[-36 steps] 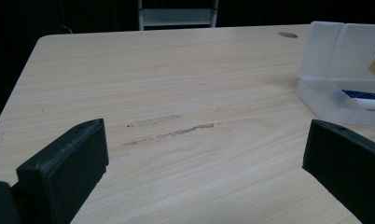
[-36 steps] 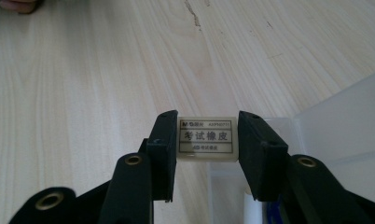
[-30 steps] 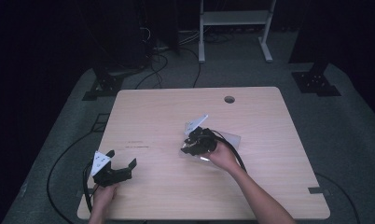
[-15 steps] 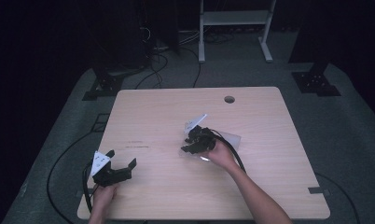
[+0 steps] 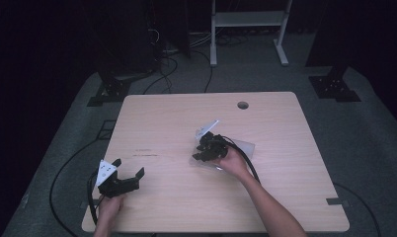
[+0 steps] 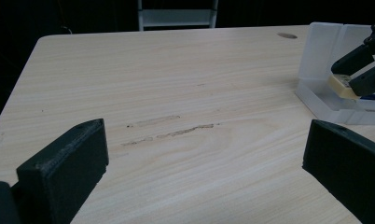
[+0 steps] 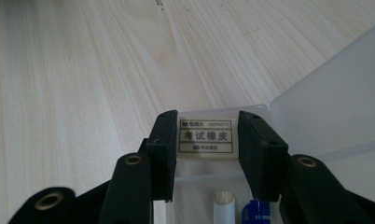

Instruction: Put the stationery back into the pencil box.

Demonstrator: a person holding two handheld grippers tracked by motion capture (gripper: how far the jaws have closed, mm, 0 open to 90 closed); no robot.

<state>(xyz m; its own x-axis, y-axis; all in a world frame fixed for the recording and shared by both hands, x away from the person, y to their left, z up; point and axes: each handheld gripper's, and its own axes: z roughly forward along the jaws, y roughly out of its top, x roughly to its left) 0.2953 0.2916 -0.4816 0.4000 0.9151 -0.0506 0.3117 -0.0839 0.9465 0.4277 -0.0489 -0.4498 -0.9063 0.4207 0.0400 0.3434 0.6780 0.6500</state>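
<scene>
**Eraser gripped over an open plastic case**

At the near left corner of the table (image 5: 177,123), the left tool (image 5: 129,176) rested low in the person's left hand (image 5: 109,210), its two black jaws spread wide with bare wood between them. In the left gripper view those jaws framed a few faint dark streaks (image 6: 169,130) on the table top and held nothing.

Toward the middle of the table, a clear plastic case (image 5: 243,146) lay open, its translucent lid (image 7: 335,98) tilted up and back. The right tool (image 5: 200,151) hovered over the case's left end, carried by the right hand (image 5: 232,160). Its jaws stood partly closed and pressed on both short sides of a cream eraser (image 7: 206,138) with a printed label, so the eraser was clamped between the pads. From the left gripper view, the eraser (image 6: 340,85) appeared as a pale block pinched between the black jaws at the case's open tray, just above its floor; whether it touched the floor could not be told.

Inside the case, below the eraser in the right gripper view, lay the white tip of one pen (image 7: 224,199) and, just beside it to the right, a blue cap (image 7: 257,210) of another. Farther right and toward the back, a round cable hole (image 5: 243,105) marked the table's far edge.
</scene>
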